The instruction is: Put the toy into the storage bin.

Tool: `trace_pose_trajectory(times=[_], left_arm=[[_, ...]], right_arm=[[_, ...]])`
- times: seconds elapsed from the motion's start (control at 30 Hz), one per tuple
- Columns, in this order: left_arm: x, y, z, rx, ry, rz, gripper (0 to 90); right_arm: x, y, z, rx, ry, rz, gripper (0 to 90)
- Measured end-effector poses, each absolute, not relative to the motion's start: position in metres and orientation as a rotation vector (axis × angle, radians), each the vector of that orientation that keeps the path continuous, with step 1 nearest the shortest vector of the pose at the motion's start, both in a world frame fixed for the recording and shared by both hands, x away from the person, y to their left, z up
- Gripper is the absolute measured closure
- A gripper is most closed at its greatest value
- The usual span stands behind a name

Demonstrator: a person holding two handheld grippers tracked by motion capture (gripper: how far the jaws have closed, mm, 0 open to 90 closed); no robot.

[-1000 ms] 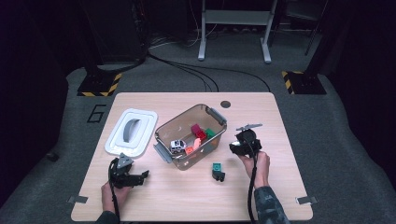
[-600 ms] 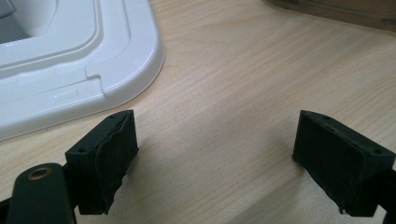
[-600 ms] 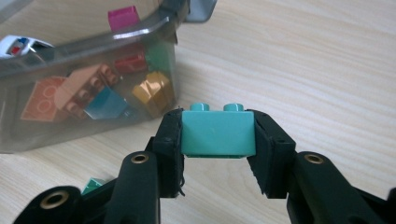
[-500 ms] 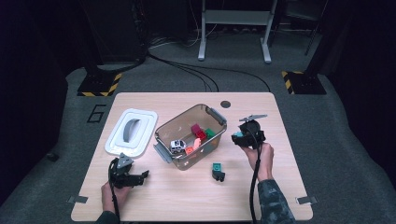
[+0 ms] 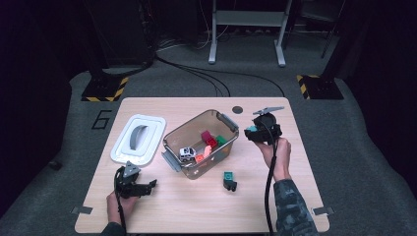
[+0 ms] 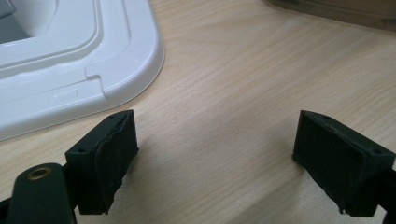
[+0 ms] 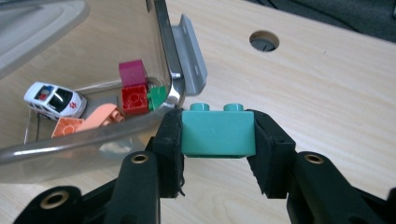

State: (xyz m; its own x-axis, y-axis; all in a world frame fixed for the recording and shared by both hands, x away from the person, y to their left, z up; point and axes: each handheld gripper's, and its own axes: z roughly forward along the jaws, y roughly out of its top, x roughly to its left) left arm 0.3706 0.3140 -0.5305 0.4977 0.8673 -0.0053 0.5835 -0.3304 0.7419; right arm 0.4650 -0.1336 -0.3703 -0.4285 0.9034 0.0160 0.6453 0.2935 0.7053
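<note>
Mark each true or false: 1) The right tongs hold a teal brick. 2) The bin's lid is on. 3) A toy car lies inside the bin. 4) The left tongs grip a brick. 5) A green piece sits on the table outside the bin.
1) True: the right tongs clamp the teal brick.
2) False: the white lid lies on the table beside the bin.
3) True: the toy car is inside.
4) False: the left tongs are open and hold nothing.
5) True: the green piece sits in front of the bin.
</note>
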Motion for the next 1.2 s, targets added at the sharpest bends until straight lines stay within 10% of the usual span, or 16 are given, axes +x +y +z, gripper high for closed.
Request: trace_pose_trajectory(times=[1.2], left_arm=[[0.371, 0.314, -0.531, 2.040, 1.188, 0.526, 13.5]], right_arm=[[0.480, -0.050, -0.375, 1.217, 2.449, 0.923, 58.8]])
